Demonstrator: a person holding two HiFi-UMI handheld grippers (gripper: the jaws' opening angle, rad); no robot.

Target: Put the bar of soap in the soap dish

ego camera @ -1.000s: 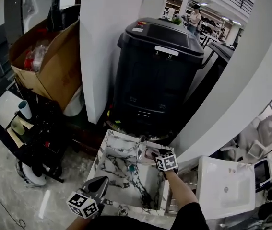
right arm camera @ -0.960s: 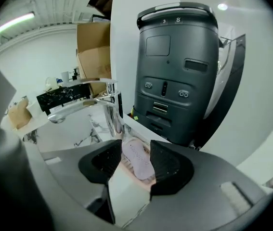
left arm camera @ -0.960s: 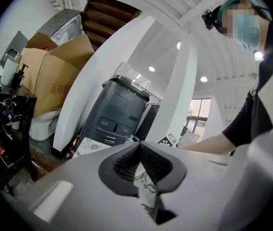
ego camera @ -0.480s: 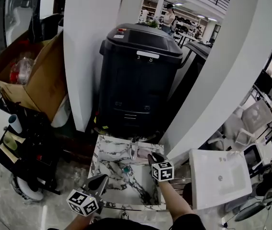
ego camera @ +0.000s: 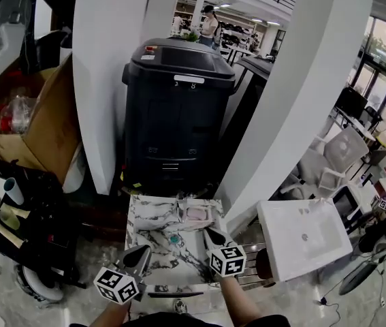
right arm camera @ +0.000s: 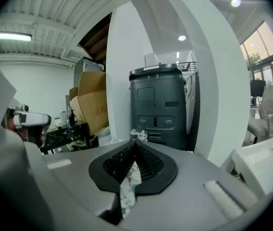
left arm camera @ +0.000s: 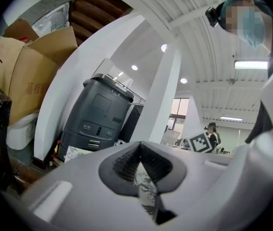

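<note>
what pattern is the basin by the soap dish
White marble with dark grey veining on the basin; it shows best in the head view.

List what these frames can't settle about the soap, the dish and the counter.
- Soap: head view, too small. It is a pinkish patch in the soap dish; whether it lies flat cannot be told.
- Marble counter: in both gripper views, the bodies of the left gripper and right gripper cover most of it. No soap shows there.
- Small teal thing on the counter: head view, too small to identify.
</note>
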